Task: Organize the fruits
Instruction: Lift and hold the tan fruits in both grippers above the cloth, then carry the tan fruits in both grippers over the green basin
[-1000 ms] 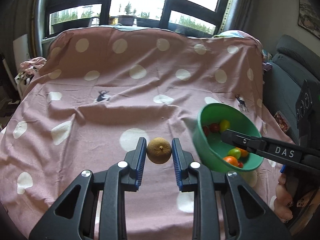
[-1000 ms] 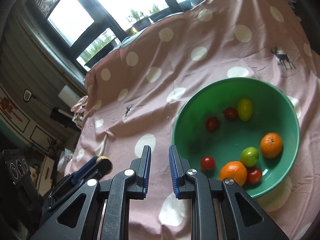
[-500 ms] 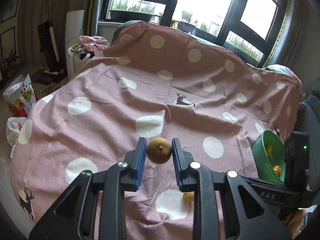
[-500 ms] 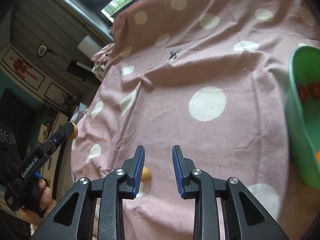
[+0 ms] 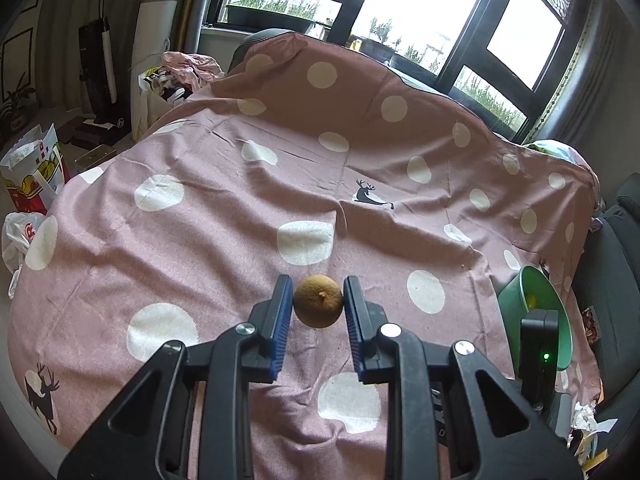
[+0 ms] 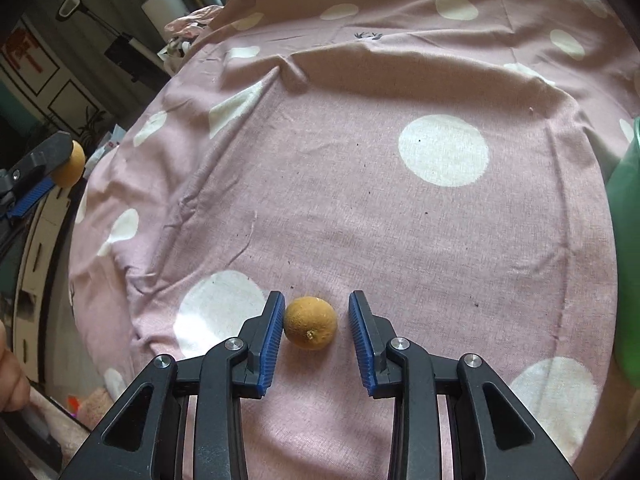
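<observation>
While the left gripper (image 5: 318, 307) pinches a brownish-orange fruit (image 5: 318, 306) between both blue pads above the pink dotted cloth (image 5: 224, 240), the right gripper (image 6: 316, 322) stands spread around a second orange fruit (image 6: 310, 322) lying on that cloth; its left pad touches the fruit, its right pad is apart. The green bowl (image 5: 520, 300) sits at three o'clock in the left wrist view.

Bright dark-framed windows (image 5: 420, 8) behind pink polka-dot cloth (image 5: 240, 220).
</observation>
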Demonstrator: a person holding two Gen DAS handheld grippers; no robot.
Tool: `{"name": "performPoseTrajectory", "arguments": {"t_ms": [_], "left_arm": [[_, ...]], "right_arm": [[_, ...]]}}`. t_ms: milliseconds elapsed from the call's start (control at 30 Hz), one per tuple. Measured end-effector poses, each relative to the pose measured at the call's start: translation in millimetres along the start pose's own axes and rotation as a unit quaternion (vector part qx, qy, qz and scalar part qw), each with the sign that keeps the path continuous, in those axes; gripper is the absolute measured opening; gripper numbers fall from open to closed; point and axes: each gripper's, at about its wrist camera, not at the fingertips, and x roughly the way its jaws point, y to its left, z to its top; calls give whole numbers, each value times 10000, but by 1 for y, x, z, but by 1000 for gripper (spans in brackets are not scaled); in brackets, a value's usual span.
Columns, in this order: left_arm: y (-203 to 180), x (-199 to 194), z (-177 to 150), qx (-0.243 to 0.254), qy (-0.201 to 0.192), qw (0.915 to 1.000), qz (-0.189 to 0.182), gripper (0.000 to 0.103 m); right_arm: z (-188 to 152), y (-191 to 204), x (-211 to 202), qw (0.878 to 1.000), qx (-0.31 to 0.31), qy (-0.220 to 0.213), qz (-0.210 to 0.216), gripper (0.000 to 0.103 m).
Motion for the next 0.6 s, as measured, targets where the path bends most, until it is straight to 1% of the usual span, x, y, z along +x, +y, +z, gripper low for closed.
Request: {"name": "performPoseTrajectory", "arguments": {"t_ms": [133, 200, 267, 400, 500, 600], "left_arm": [[-6, 1, -4, 110, 13, 9999, 16, 26], [-11, 2, -6, 187, 55, 9998, -21, 26], [-18, 4, -9, 264, 92, 9996, -64, 26], [-40, 2, -13, 520, 83, 9984, -181, 26], [-64, 4, -15, 696, 97, 9971, -291, 26], [-95, 10, -19, 844, 124, 9950, -520, 26]], "right_arm": [[-8, 14, -2, 9989, -369, -59, -285, 33], [-12, 22, -2, 9973, -575, -92, -440, 28], [-13, 23, -3, 9968, -637, -100, -480, 28], [-7, 6, -15, 9988, -266, -195, -353, 28], [-2, -16, -45, 9979, 59, -579, -282, 28], [1, -48, -81, 9927, 501, -1071, -247, 28]]}}
